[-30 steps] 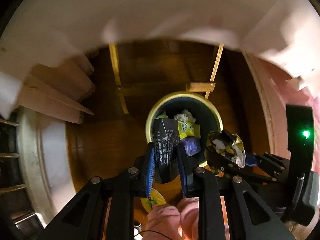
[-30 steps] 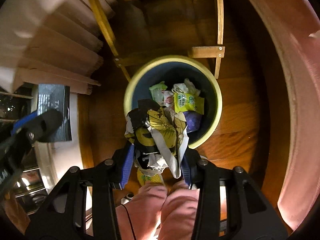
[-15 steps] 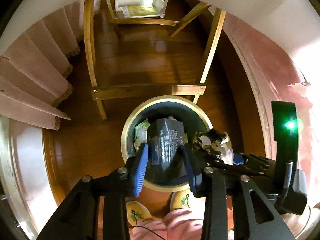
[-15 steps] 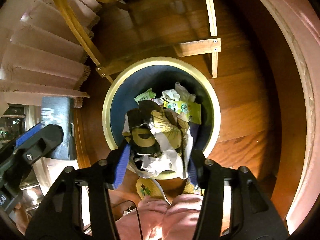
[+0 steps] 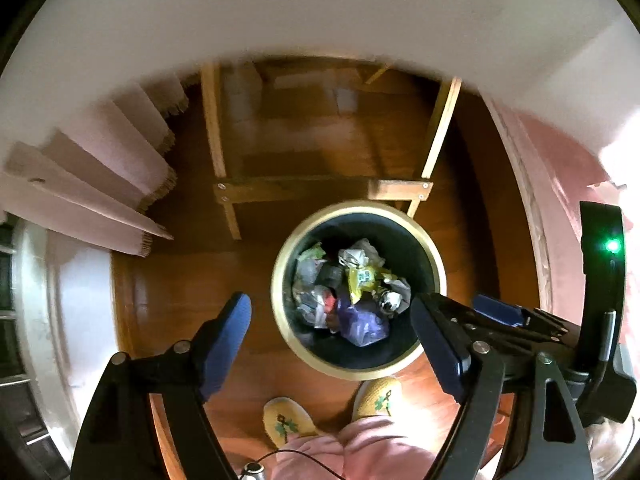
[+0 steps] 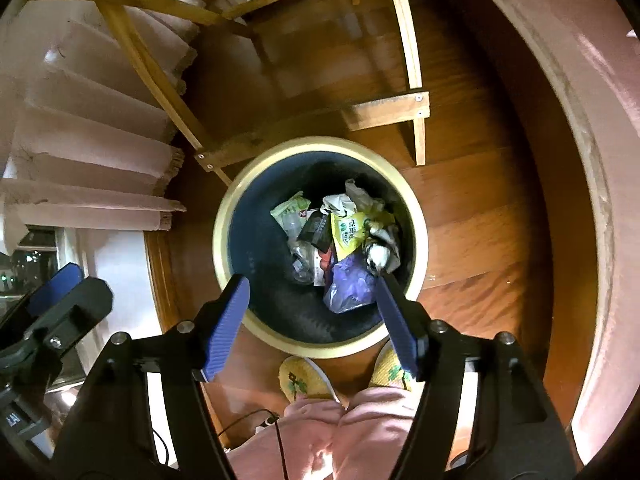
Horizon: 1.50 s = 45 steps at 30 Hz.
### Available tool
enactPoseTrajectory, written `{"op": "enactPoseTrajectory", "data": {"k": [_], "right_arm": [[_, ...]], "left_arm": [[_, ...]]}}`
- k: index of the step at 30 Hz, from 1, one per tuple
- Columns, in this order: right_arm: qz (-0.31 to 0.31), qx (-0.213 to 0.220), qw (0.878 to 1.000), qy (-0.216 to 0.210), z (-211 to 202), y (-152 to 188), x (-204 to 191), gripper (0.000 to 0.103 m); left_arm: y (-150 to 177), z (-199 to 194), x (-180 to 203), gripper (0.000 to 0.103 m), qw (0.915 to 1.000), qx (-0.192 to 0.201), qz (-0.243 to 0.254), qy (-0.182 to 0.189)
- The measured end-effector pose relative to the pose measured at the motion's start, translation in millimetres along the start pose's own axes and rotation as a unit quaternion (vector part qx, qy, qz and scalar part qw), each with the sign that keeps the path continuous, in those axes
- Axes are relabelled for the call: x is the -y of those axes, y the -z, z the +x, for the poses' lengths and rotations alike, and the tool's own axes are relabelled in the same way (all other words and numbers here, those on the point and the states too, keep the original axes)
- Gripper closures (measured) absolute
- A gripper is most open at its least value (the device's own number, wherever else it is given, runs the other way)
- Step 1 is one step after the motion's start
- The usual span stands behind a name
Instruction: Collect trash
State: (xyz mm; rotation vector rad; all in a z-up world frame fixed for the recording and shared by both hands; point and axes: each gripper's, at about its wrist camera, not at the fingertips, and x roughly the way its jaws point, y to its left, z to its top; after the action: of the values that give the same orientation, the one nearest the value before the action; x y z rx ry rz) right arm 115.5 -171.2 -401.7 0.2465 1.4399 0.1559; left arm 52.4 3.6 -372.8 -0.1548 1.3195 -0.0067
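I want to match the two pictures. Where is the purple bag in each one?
Left wrist view: the purple bag lies low in the trash pile, right of centre in the picture, between the open fingers.
Right wrist view: the purple bag lies at the pile's lower edge, near the picture's centre, beside the right finger.
Shared landmark: the round bin with its pale rim, holding the pile.

Both grippers point straight down with jaws spread wide and nothing between the blue pads. The left gripper (image 5: 340, 332) appears in its own view with its fingers far apart, and the right gripper (image 6: 312, 304) hangs just beside it, its black fingers crossing the lower right of the left view. The person stands below them, pink trouser legs (image 6: 344, 436) and yellow slippers (image 6: 304, 380) showing between the fingers.
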Motion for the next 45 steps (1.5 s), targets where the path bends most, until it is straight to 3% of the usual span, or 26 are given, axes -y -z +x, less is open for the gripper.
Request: {"op": "enactPoseTrajectory", "data": {"k": [11, 25, 37, 45], "right_arm": [[-0.054, 0.037, 0.997, 0.040, -121, 6, -42, 0.037], [-0.077, 0.101, 0.992, 0.025, -298, 12, -98, 0.036], [-0.092, 0.180, 0.979, 0.022, -421, 7, -141, 0.036], [-0.101, 0.235, 0.967, 0.015, -487, -11, -165, 0.036]], "left_arm": [[-6, -139, -10, 0.020, 0.9981, 0.053, -0.019, -0.023], [-23, -337, -6, 0.020, 0.9899, 0.135, 0.004, -0.044], [-42, -449, -7, 0.020, 0.9794, 0.199, 0.002, -0.037], [-64, -498, -16, 0.020, 0.9720, 0.230, -0.019, -0.044]]}}
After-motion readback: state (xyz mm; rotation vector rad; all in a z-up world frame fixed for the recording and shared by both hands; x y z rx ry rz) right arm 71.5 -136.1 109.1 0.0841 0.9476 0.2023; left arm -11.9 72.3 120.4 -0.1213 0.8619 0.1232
